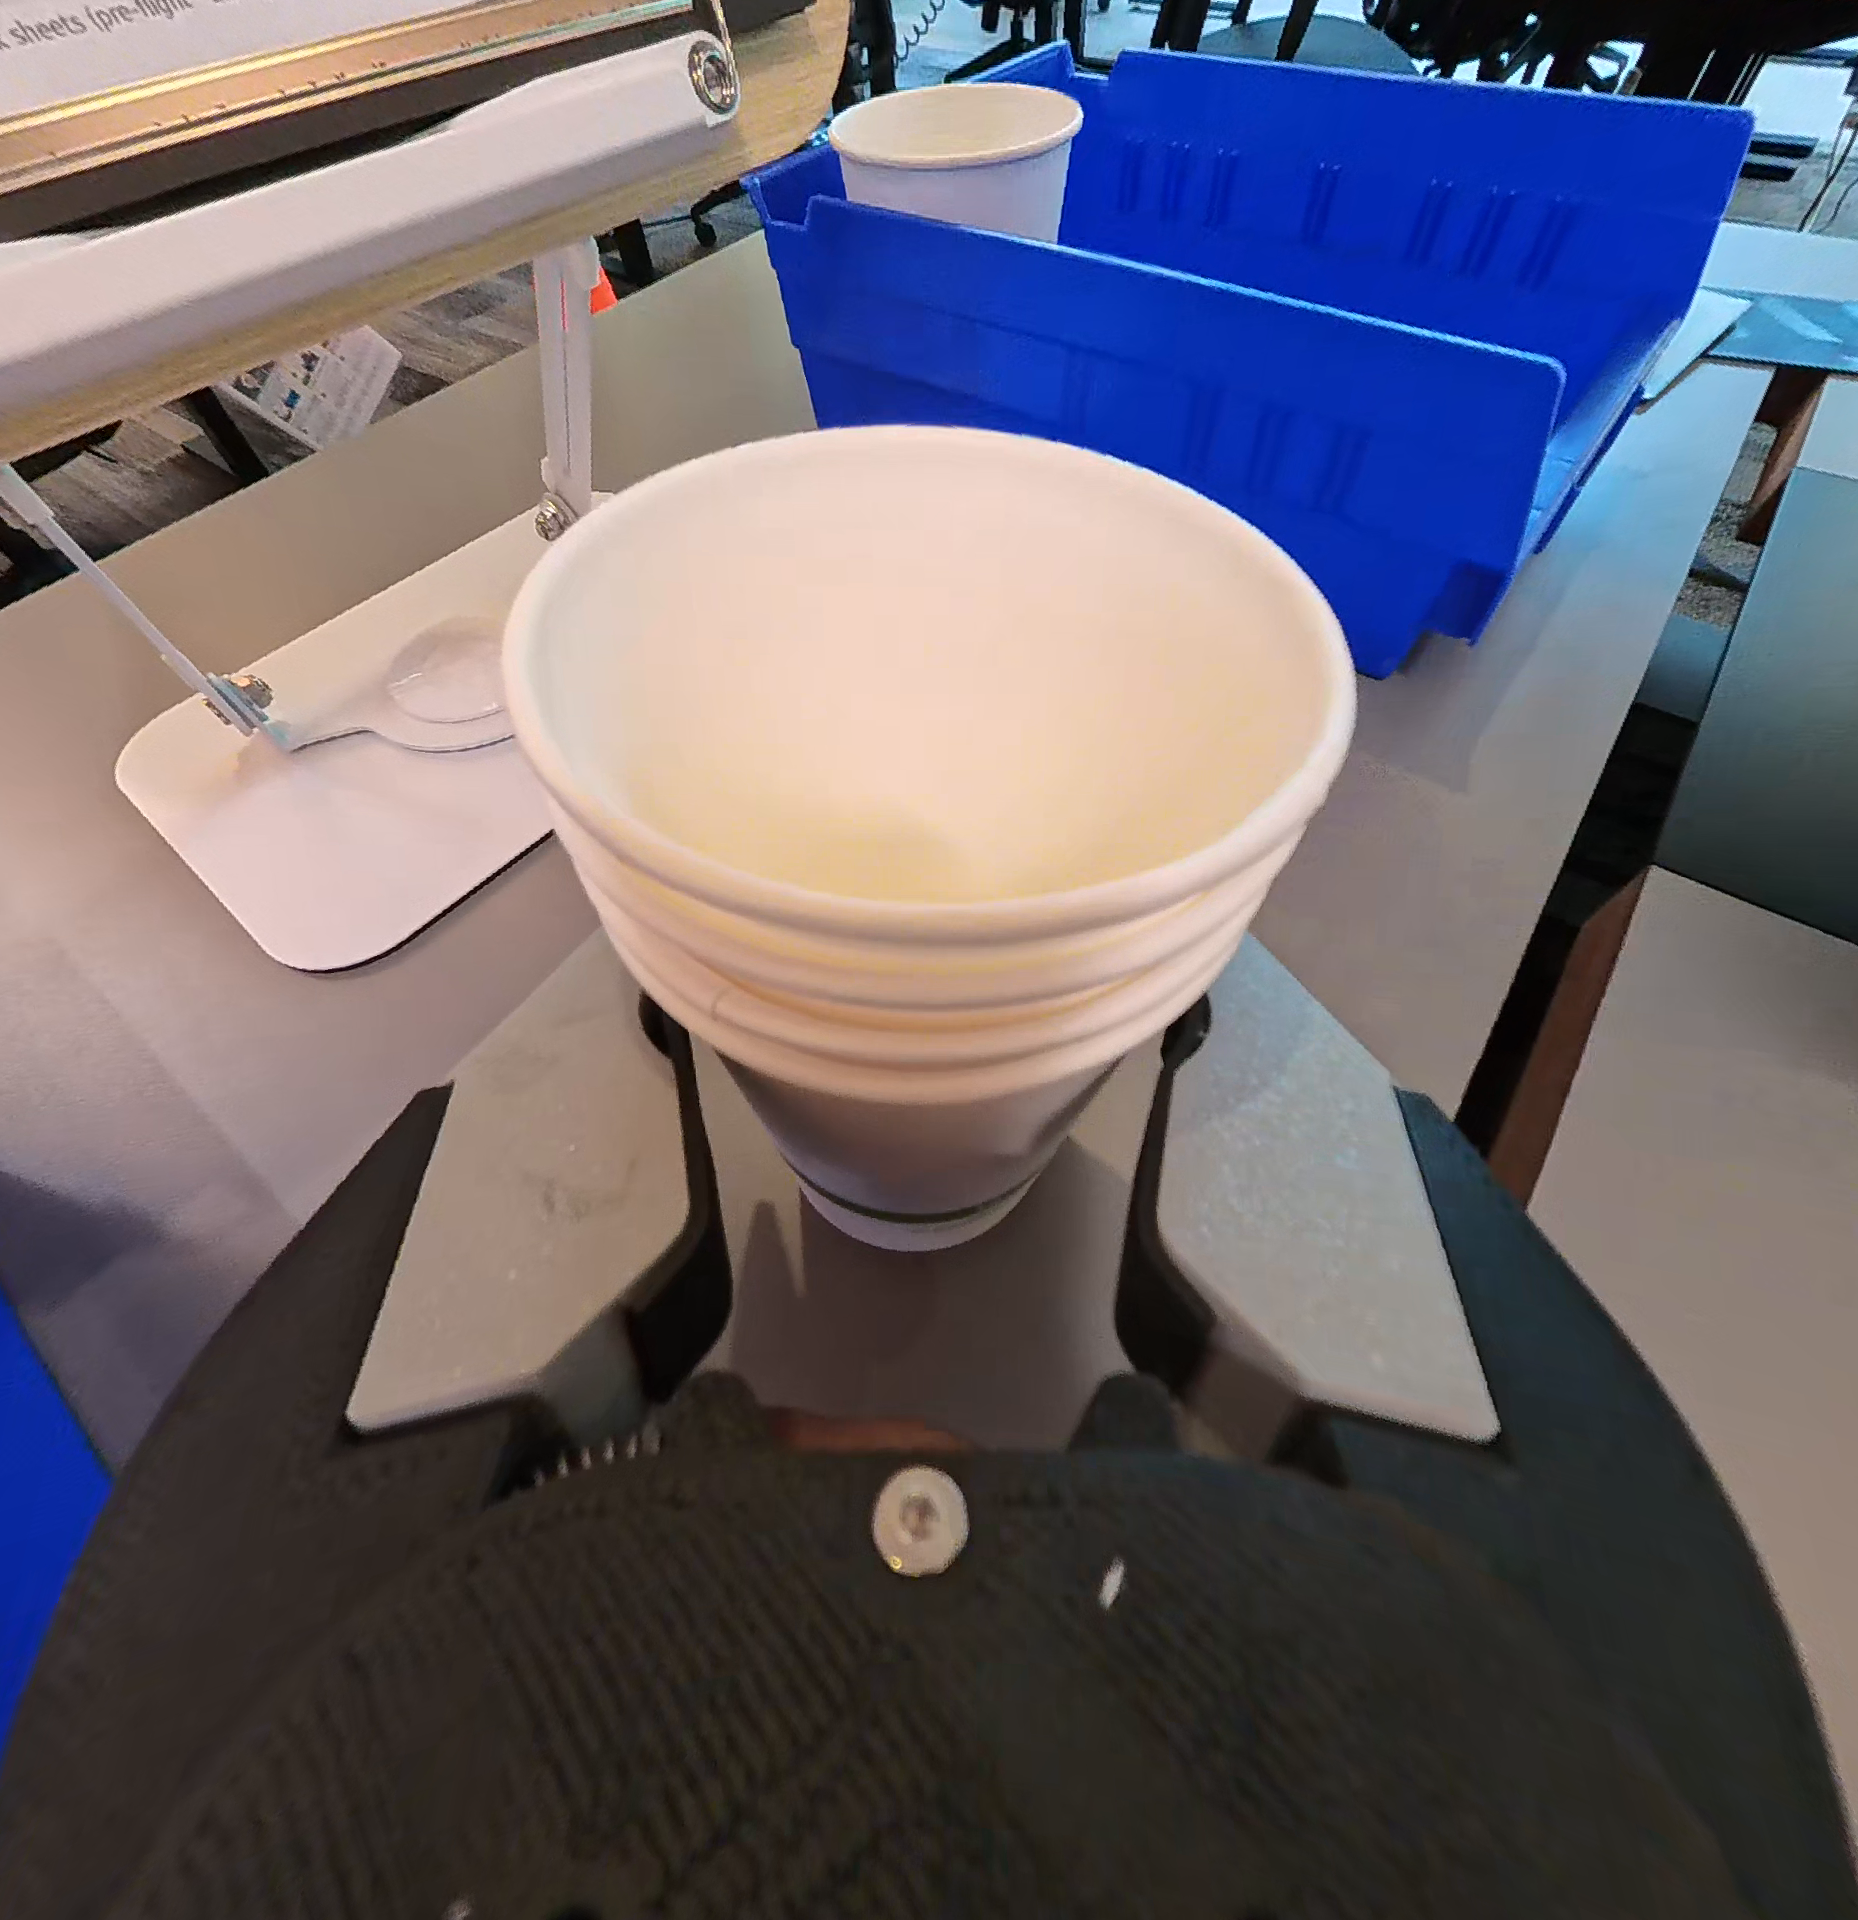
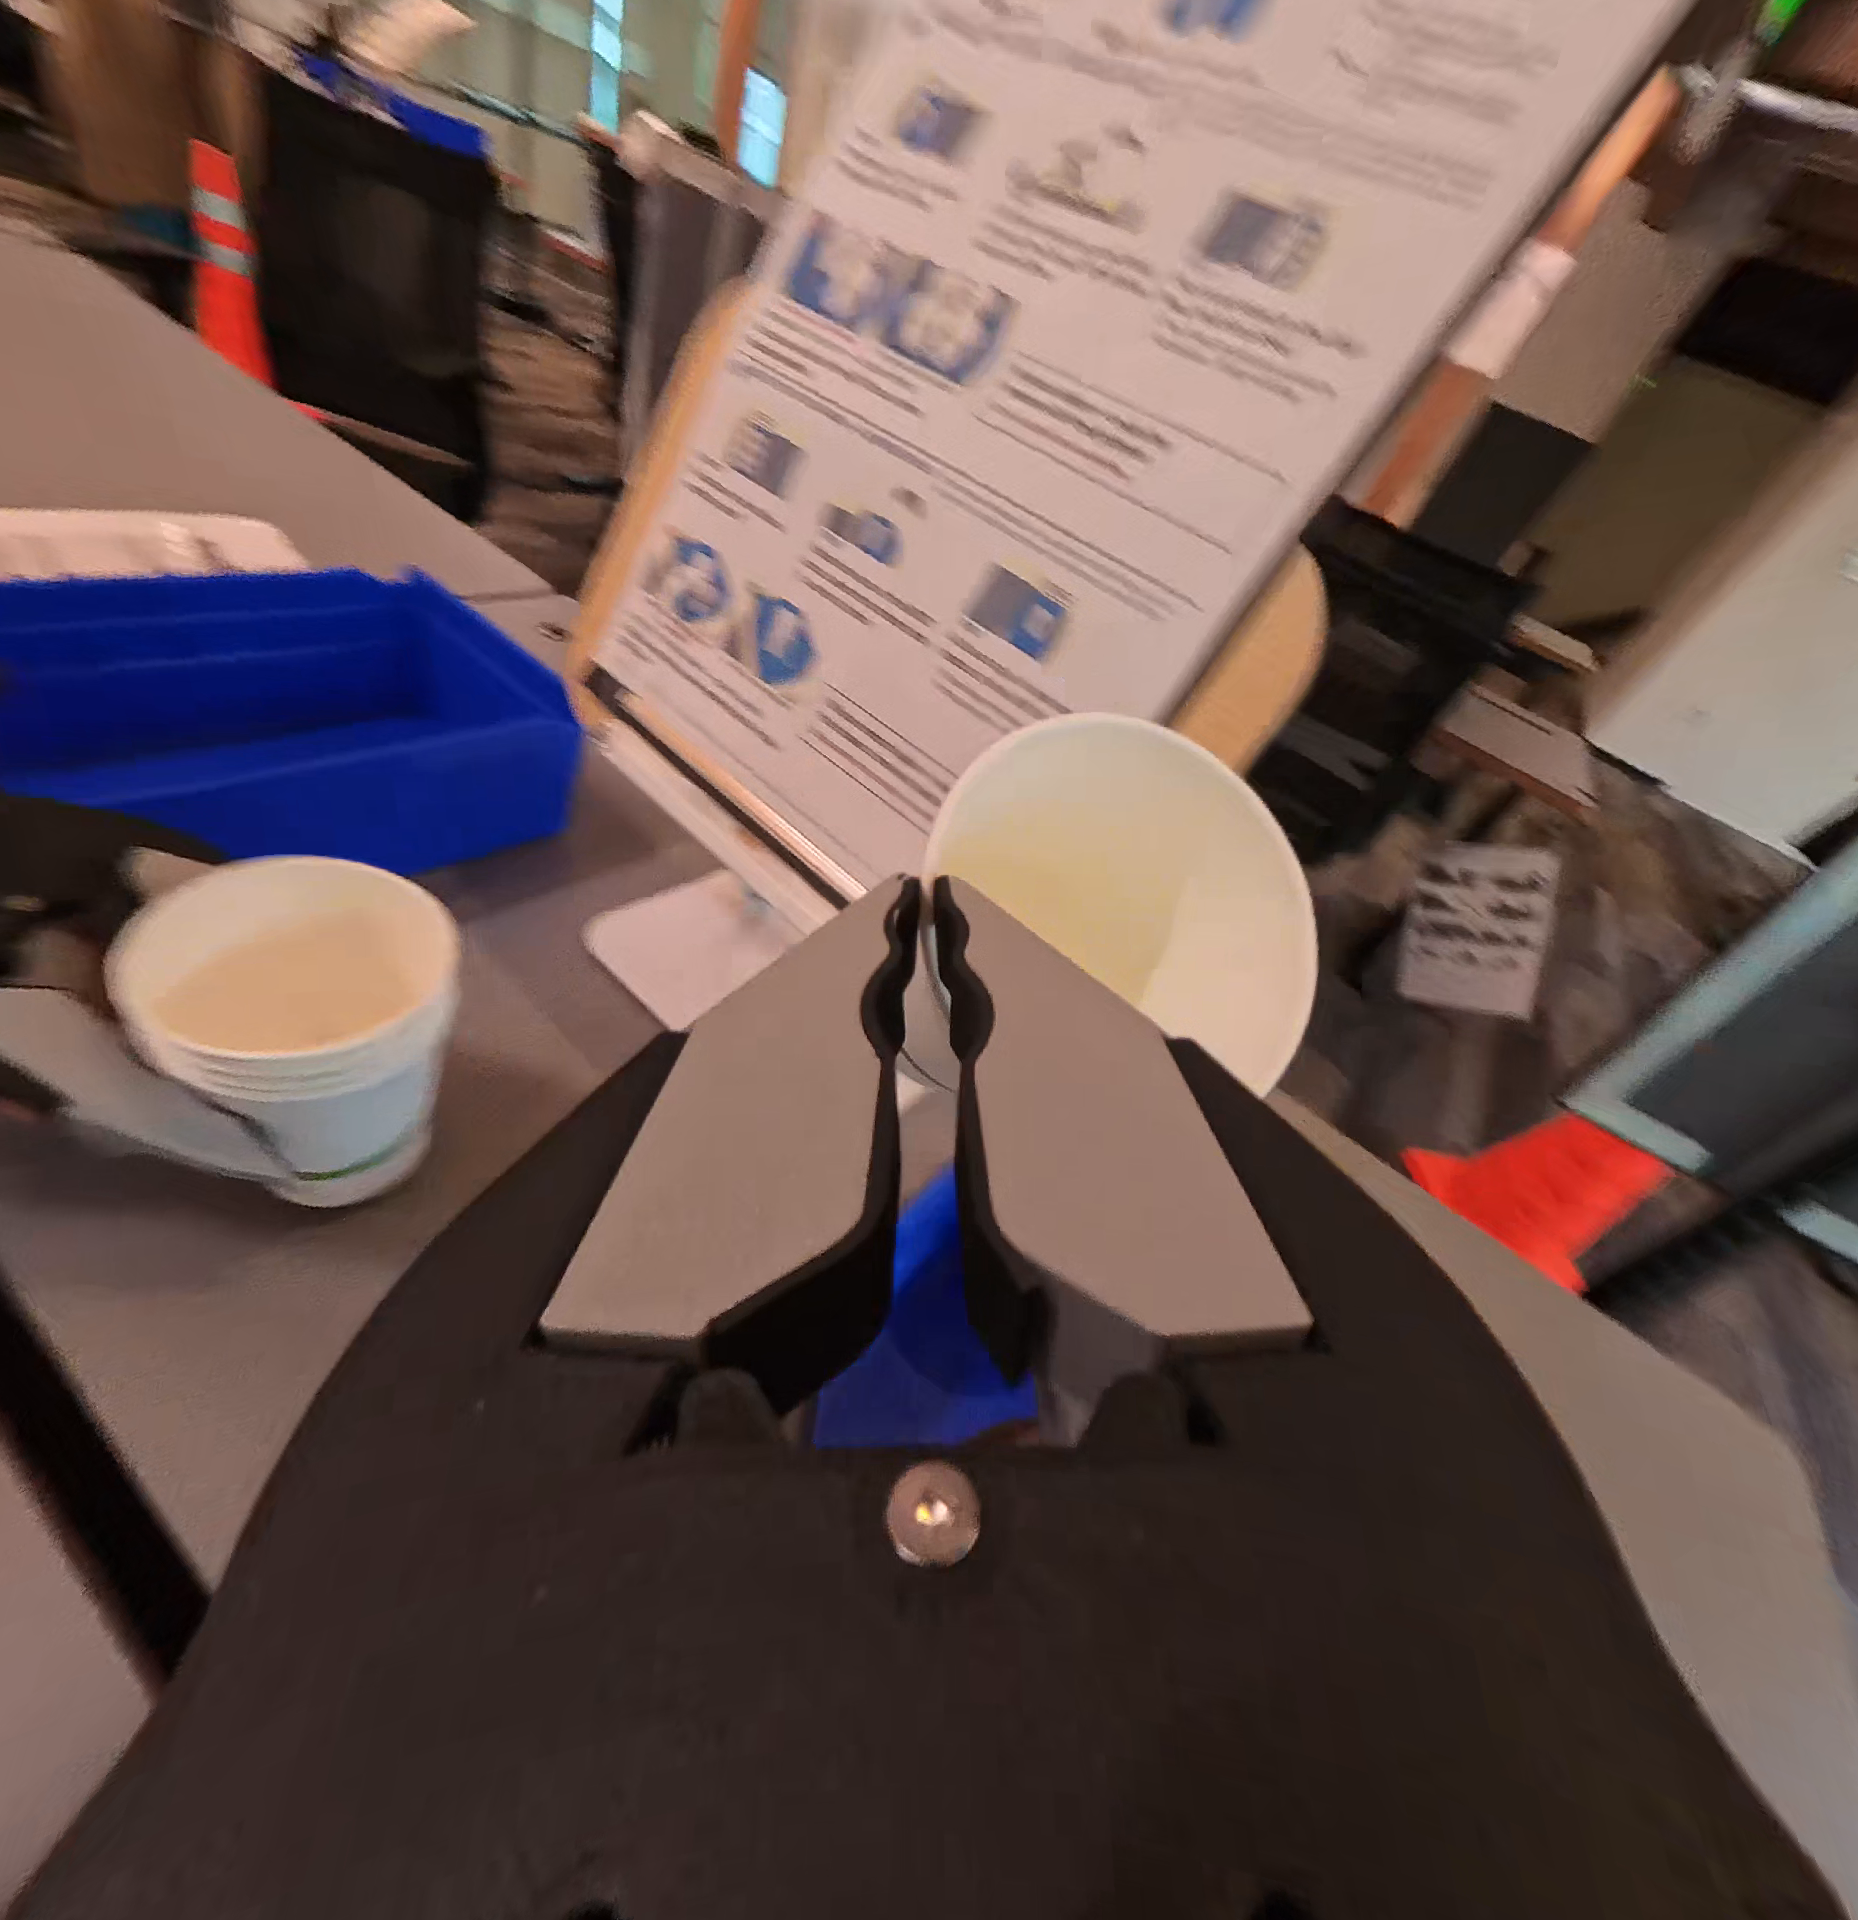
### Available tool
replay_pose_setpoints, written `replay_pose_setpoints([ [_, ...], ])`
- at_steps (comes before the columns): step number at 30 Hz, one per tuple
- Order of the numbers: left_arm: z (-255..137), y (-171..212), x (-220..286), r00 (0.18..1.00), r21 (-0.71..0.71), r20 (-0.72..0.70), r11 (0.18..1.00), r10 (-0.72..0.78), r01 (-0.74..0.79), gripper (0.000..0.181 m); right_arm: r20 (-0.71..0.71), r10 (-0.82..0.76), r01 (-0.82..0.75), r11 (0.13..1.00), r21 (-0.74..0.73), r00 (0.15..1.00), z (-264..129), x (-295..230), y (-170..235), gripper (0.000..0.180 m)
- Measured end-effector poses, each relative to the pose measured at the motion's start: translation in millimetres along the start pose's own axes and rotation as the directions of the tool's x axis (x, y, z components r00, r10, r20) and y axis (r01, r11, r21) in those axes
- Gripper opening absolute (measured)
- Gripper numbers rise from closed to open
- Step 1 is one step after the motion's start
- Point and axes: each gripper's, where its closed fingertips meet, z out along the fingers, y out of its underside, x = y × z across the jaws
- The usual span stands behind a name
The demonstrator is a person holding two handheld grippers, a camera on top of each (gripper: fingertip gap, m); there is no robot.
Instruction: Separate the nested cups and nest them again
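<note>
Fingers of the left gripper [image 1: 930,1049] clamp the lower wall of a nested stack of white paper cups [image 1: 925,790], which rises toward twelve o'clock. The right gripper [image 2: 926,902] pinches the rim of a single white paper cup [image 2: 1133,894], its mouth at one o'clock from the tips.

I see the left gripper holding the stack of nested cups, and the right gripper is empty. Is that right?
Not quite. The left gripper does hold the stack of nested cups, but the right gripper pinches the wall of a single white cup, as the right wrist view shows.
</note>
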Motion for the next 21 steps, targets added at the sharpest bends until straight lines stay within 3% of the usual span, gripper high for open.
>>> replay_pose_setpoints([
  [3,1.2,1.7,0.7,1.000,-0.007,-0.002,1.000,0.003,-0.003,0.092,-0.101,0.009,-0.022,0.992,-0.123,0.995,5.5,32.0,36.1,0.000],
  [9,1.2,2.5,0.0,1.000,-0.009,0.000,1.000,0.002,-0.002,0.092,-0.091,-0.002,-0.033,0.927,-0.373,0.996,25.4,40.3,101.0,0.000],
  [21,0.8,1.7,1.1,1.000,-0.007,-0.004,1.000,0.004,-0.004,0.092,-0.037,-0.032,0.018,0.942,-0.334,0.999,14.5,20.8,75.7,0.000],
])
